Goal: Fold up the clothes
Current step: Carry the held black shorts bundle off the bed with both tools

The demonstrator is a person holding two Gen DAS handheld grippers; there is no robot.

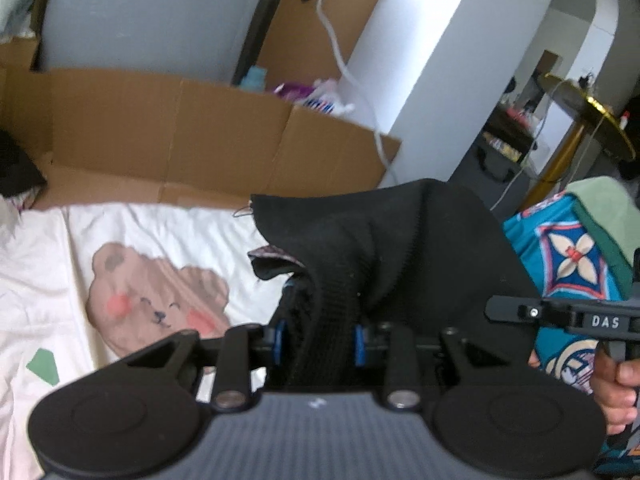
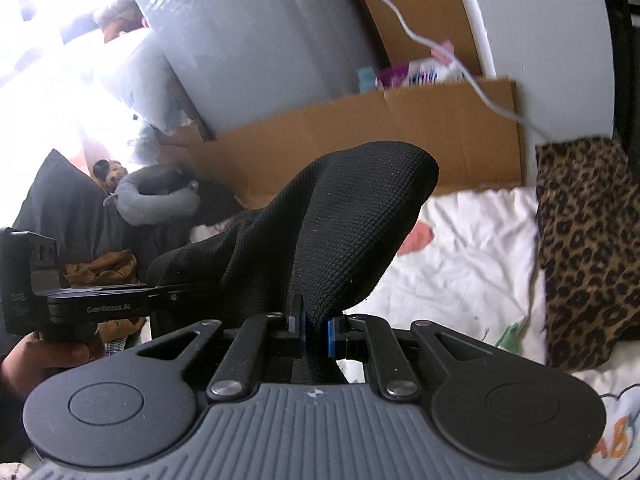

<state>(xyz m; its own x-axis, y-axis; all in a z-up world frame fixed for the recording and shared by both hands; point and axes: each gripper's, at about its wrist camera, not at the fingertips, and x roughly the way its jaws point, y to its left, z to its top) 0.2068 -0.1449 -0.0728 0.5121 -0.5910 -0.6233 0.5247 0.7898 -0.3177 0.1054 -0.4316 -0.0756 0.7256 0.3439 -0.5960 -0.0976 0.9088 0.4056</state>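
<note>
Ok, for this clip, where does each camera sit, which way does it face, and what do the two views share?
Left wrist: on the left gripper, looking along its fingers over the white bedsheet toward a cardboard box; a hand holding the right gripper shows at right.
Right wrist: on the right gripper, facing the same box and a leopard-print cloth; a hand holding the left gripper shows at left.
Shared: the black garment, gripped by both, bedsheet, box.

Blown-out window glare, motion blur, fisheye warping
</note>
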